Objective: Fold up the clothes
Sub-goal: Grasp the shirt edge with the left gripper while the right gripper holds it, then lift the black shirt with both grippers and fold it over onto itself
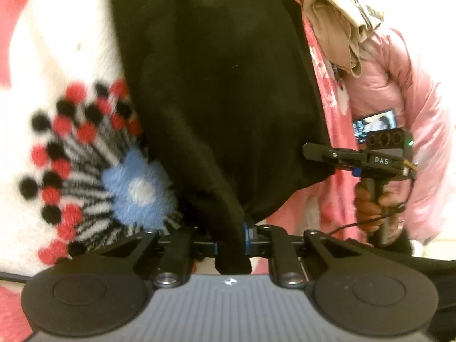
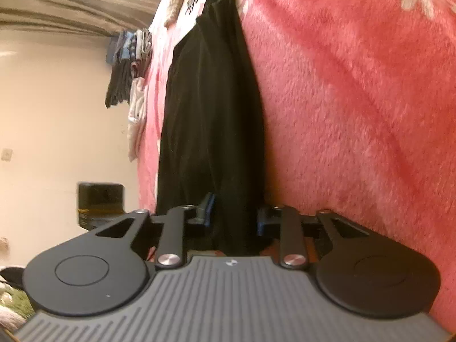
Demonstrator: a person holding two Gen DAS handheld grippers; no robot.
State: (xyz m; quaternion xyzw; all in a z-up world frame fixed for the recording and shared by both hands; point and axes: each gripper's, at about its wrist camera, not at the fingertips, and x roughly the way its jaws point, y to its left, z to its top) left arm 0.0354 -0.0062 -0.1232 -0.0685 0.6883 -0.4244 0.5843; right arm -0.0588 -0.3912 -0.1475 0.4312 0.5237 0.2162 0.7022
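Observation:
A black garment (image 1: 216, 85) lies spread over a fleece blanket (image 1: 57, 57) and fills the middle of the left wrist view. My left gripper (image 1: 230, 240) is shut on a bunched corner of it at the near edge. My right gripper (image 1: 309, 152) comes in from the right, held by a person's hand (image 1: 370, 205), and pinches the garment's right edge. In the right wrist view the black garment (image 2: 211, 108) runs away from me as a long dark strip, and my right gripper (image 2: 233, 219) is shut on its near end.
The blanket is pink (image 2: 356, 99) with white patches, red and black dots and a blue flower (image 1: 136, 191). A person in a pink padded jacket (image 1: 399, 85) stands at the right. Crumpled beige clothes (image 1: 336, 14) lie beyond the garment. Clothes (image 2: 128, 65) hang by a cream wall.

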